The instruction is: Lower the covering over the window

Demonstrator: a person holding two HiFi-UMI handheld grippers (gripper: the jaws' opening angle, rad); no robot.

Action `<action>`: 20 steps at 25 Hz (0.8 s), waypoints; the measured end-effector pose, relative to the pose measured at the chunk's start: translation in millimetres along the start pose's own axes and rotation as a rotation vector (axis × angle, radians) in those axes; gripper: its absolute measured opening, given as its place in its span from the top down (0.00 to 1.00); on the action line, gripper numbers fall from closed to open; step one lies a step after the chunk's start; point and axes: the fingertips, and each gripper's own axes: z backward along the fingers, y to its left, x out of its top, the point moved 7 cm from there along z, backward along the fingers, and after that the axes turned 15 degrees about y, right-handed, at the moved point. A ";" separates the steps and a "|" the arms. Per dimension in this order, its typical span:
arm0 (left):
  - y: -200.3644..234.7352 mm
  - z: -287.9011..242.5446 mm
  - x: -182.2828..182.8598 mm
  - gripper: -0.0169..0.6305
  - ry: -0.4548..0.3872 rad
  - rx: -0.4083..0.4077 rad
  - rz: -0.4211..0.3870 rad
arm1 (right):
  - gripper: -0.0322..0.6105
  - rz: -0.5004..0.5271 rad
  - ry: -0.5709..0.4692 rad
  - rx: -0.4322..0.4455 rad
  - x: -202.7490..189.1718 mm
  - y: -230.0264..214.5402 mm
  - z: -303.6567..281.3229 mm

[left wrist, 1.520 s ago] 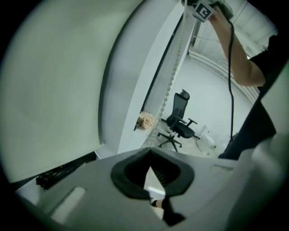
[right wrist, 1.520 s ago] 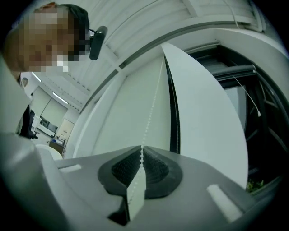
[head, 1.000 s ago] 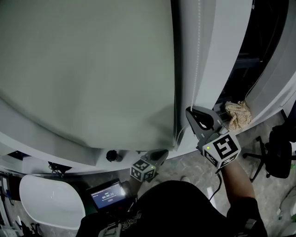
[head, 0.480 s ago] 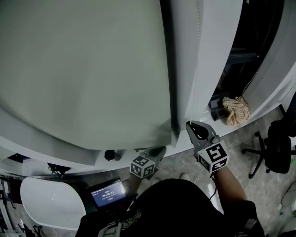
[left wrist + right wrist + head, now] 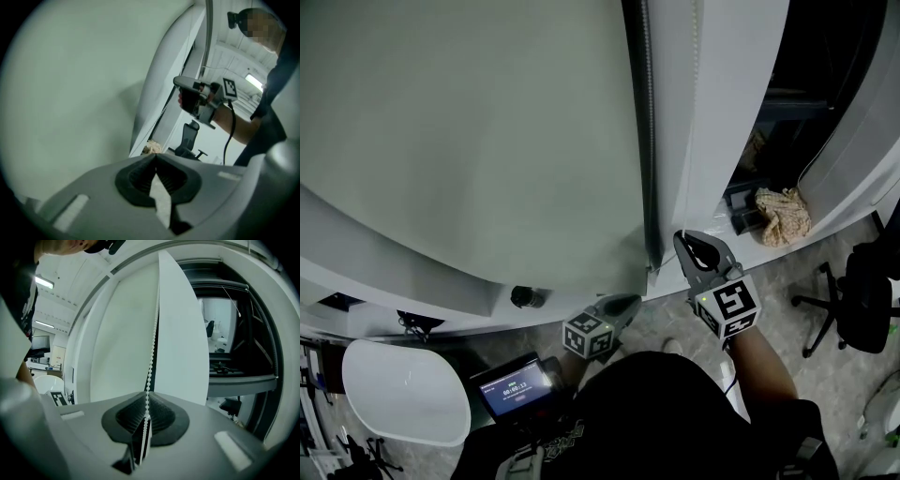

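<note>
A pale grey-green roller blind point(image 5: 487, 141) hangs over the window and fills most of the head view; its lower edge sits just above the sill point(image 5: 441, 314). To its right a white bead chain point(image 5: 152, 333) runs down a white pillar point(image 5: 717, 112). My right gripper point(image 5: 692, 246) is shut on that chain, which passes straight between its pads point(image 5: 136, 416). My left gripper point(image 5: 628, 302) is below the blind's lower edge, shut with nothing in it point(image 5: 155, 157). The left gripper view also shows the right gripper point(image 5: 190, 96) up at the chain.
A crumpled beige cloth point(image 5: 783, 214) lies on the ledge at the right beside a dark opening. A black office chair point(image 5: 858, 300) stands on the floor at the right. A white rounded seat point(image 5: 403, 394) and a small lit screen point(image 5: 517, 386) are at the lower left.
My right gripper has come down with the bead chain in its jaws, then held still. The left gripper has shifted slightly beneath the blind's edge.
</note>
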 end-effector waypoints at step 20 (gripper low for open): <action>-10.7 -80.3 -70.9 0.97 0.191 0.169 0.238 | 0.92 -0.070 -0.041 0.126 -8.5 -93.6 174.2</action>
